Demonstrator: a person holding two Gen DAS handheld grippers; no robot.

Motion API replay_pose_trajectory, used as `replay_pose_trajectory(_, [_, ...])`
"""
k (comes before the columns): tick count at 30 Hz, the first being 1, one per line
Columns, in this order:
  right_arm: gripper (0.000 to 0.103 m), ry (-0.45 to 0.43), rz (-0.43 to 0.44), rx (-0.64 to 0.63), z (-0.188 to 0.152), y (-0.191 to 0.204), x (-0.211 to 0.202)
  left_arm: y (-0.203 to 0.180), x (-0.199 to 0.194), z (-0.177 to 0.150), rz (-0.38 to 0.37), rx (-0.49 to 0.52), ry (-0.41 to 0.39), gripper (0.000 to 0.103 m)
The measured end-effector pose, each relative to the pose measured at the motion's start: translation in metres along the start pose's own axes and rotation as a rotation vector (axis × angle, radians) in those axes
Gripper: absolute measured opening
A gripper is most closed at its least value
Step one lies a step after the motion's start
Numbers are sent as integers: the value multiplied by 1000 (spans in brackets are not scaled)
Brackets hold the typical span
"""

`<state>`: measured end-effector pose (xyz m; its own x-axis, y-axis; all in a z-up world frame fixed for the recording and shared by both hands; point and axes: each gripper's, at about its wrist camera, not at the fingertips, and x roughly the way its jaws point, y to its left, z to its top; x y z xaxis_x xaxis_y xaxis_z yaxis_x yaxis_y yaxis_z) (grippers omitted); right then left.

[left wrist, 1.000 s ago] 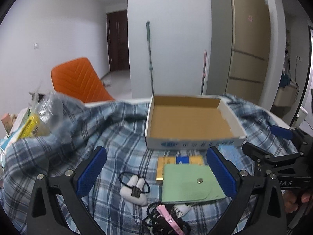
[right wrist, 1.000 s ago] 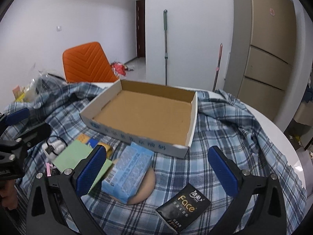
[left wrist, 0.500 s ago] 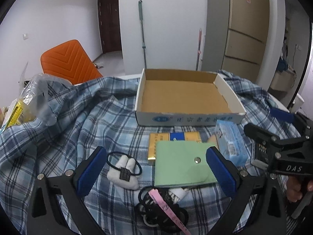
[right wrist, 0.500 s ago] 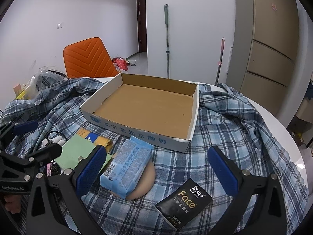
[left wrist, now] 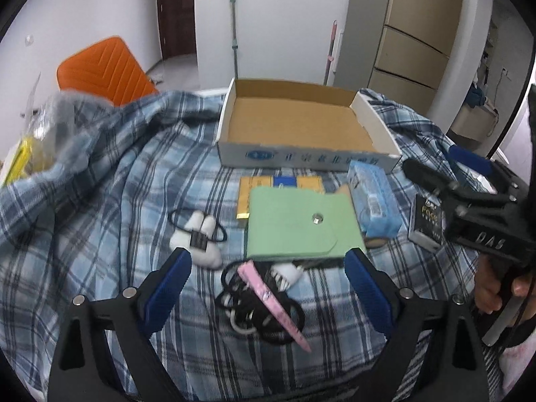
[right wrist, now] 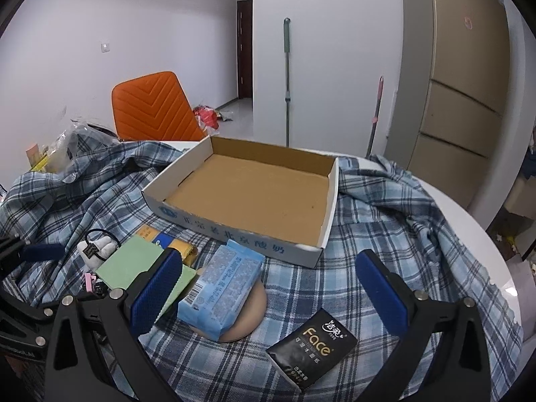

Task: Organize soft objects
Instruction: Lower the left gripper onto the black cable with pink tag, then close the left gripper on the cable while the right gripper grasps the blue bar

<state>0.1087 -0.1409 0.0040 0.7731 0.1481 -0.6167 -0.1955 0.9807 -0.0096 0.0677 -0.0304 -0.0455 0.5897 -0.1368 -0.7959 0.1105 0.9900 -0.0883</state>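
Note:
An empty cardboard box [left wrist: 294, 124] [right wrist: 254, 201] sits on a blue plaid cloth [left wrist: 117, 184]. In front of it lie a green pouch [left wrist: 301, 224] [right wrist: 134, 264], a light blue tissue pack [left wrist: 373, 201] [right wrist: 221, 288], a black "Face" tissue pack [right wrist: 313, 343] [left wrist: 425, 224], a white plush hair tie [left wrist: 199, 234], and a pile of black hair ties with a pink clip [left wrist: 264, 298]. My left gripper [left wrist: 268, 288] is open and empty just above the hair tie pile. My right gripper [right wrist: 268, 288] is open and empty above the blue pack.
A yellow packet [left wrist: 268, 187] lies half under the green pouch. A tan round pad [right wrist: 248, 315] lies under the blue pack. An orange chair [right wrist: 154, 107] stands behind the table. A plastic bag with items [left wrist: 40, 134] sits at far left. The table's white edge [right wrist: 469, 221] shows at right.
My left gripper has risen and tilted down, bringing the hair tie pile and pouch closer. My right gripper has drawn back slightly. Both stay open; no object has moved.

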Motion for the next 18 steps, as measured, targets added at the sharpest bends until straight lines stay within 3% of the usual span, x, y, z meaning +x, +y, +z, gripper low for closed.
replay_pose_trajectory(11, [103, -4, 22, -1, 0, 0, -4, 6, 5, -15, -88, 33, 101, 65])
replay_pose_trajectory(13, [103, -4, 21, -3, 0, 0, -5, 2, 7, -20, -85, 43, 103, 64])
replay_pose_trajectory(16, [103, -2, 20, -10, -1, 2, -4, -5, 11, -25, -10, 94, 85, 56])
replay_pose_trajectory(18, [103, 0, 16, -16, -1, 3, -4, -8, 13, -26, -16, 117, 93, 56])
